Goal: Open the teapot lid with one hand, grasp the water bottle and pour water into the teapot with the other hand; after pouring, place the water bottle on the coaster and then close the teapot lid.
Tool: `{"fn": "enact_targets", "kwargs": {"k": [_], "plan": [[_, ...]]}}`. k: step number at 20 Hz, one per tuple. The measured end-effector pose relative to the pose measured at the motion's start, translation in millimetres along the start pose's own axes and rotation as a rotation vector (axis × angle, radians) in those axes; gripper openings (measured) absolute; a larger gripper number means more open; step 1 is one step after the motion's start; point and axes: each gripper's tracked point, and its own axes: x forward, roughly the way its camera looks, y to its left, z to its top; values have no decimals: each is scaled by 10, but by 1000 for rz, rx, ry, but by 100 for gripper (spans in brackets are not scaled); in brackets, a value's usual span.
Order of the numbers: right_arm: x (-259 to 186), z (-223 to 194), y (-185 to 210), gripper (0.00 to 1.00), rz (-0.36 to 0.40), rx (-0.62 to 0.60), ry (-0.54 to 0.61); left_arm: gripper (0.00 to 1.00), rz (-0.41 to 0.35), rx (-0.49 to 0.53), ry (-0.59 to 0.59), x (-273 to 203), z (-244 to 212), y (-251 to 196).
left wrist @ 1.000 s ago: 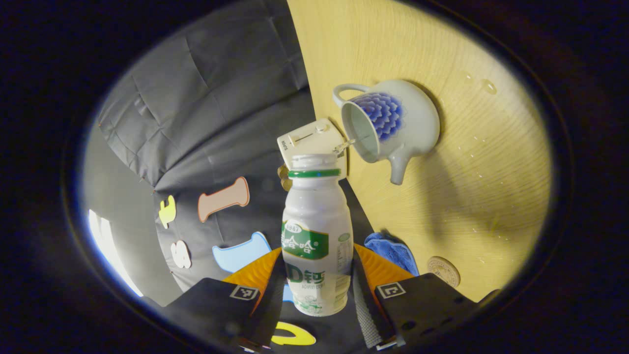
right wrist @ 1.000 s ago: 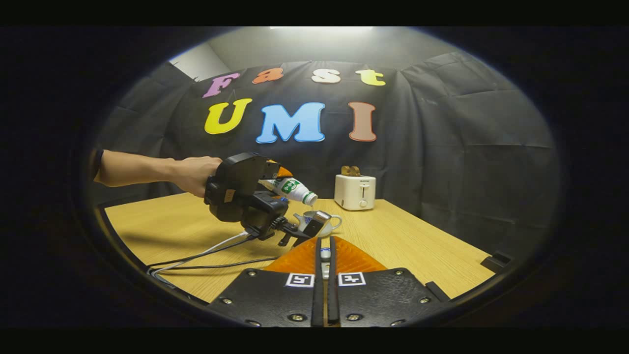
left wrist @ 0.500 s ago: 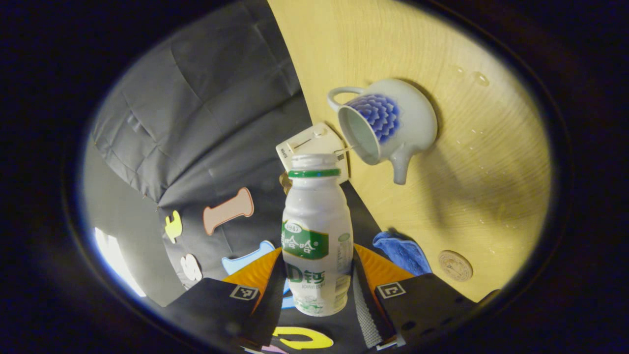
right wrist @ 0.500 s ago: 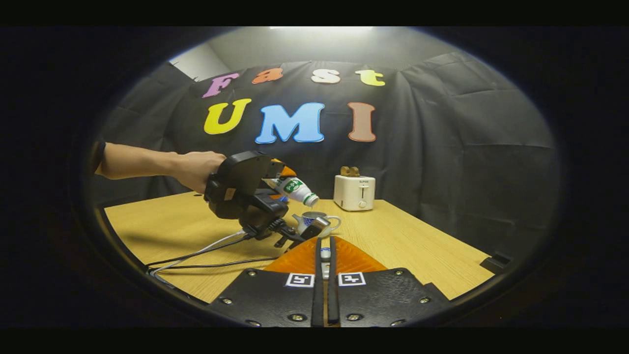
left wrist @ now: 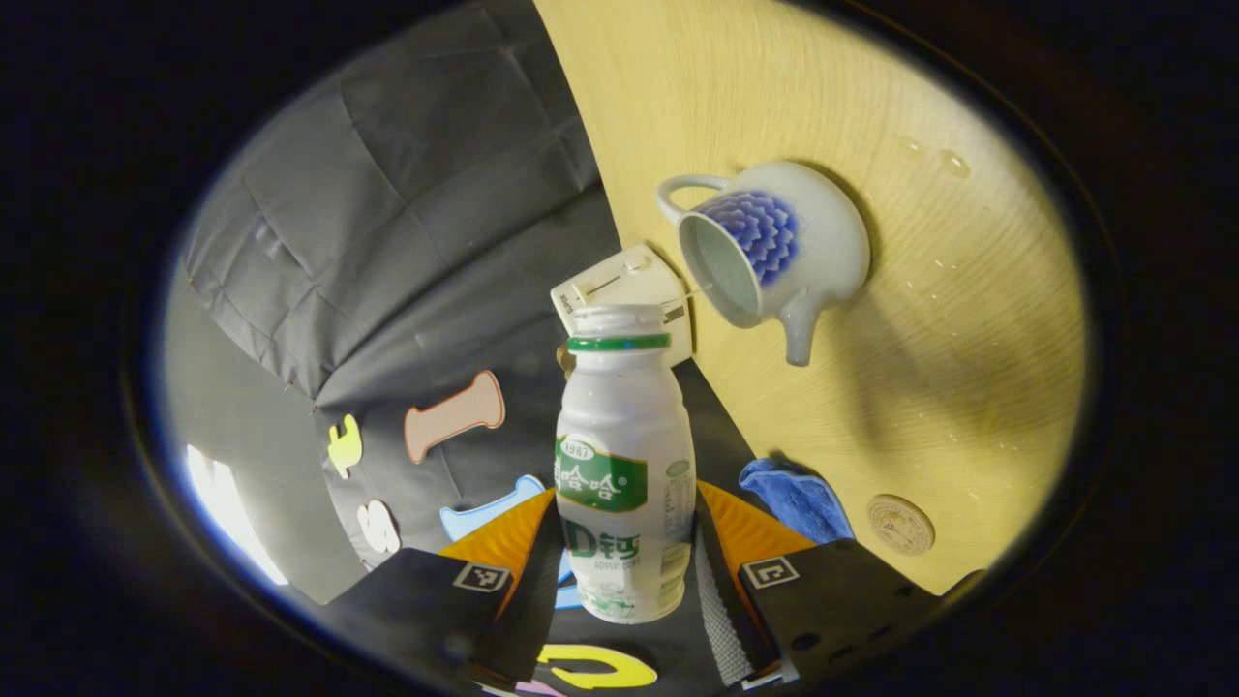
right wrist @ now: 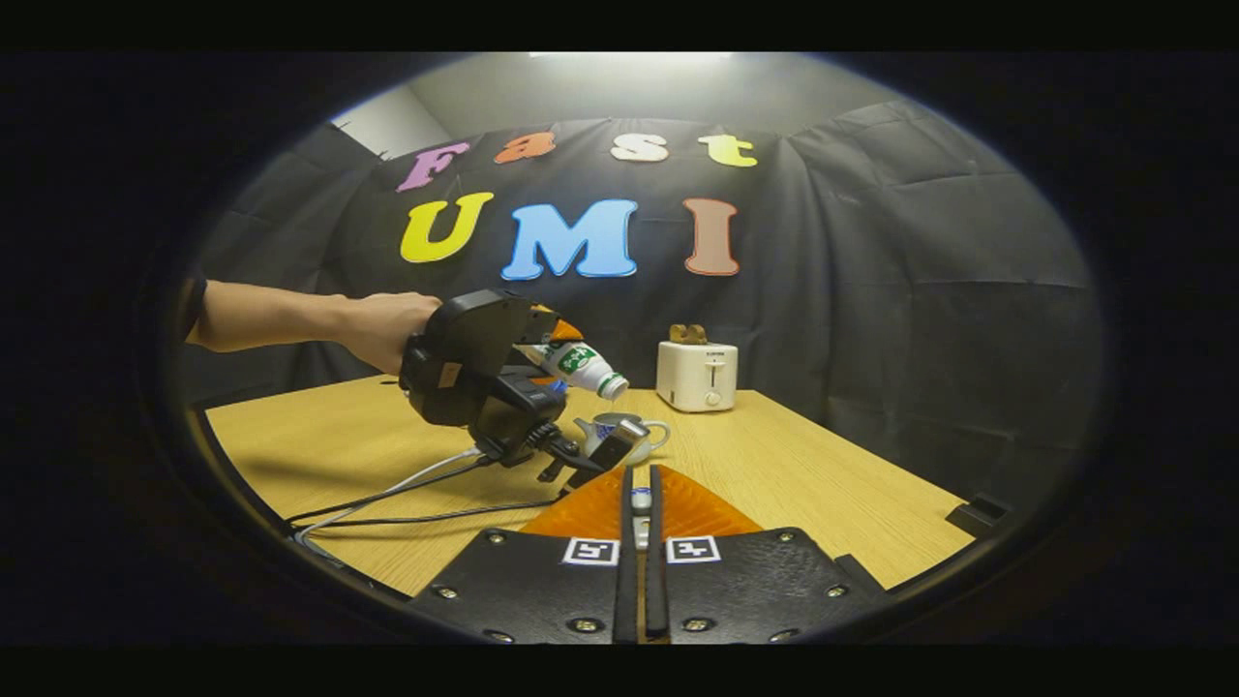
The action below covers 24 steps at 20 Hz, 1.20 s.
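Left gripper view: your left claw (left wrist: pixel 627 571) clamps the water bottle (left wrist: pixel 624 465), tilted over the open teapot (left wrist: pixel 774 254) on the tabletop (left wrist: pixel 968 339).
Coaster (left wrist: pixel 900 524): near the blue cloth (left wrist: pixel 796 496).
Right claw (right wrist: pixel 640 503): nearly closed, seemingly pinching a small lid (right wrist: pixel 640 500).

The left gripper view is rolled sideways, close above the teapot (left wrist: pixel 770 257) at upper right. The right gripper view sits level, farther back, facing the wall; both share teapot and toaster (right wrist: pixel 696 375).
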Motion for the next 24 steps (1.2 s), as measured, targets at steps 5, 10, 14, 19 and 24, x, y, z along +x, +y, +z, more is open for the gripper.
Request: {"fn": "enact_targets", "kwargs": {"k": [5, 10, 14, 19, 24], "plan": [[7, 1, -3, 4, -4, -4, 1, 77, -12, -50, 0, 12, -25, -74], [18, 11, -14, 3, -11, -5, 5, 70, -24, -142, -31, 32, 23, -146], [11, 46, -3, 0, -12, -15, -5, 72, -31, -216, -58, 35, 68, -200], [2, 140, 2, 0, -10, -14, -31, 74, -29, -388, -91, 61, 69, -263], [64, 252, 29, 0, 17, 27, -49, 78, -54, -697, -58, -46, -216, -438]]}}
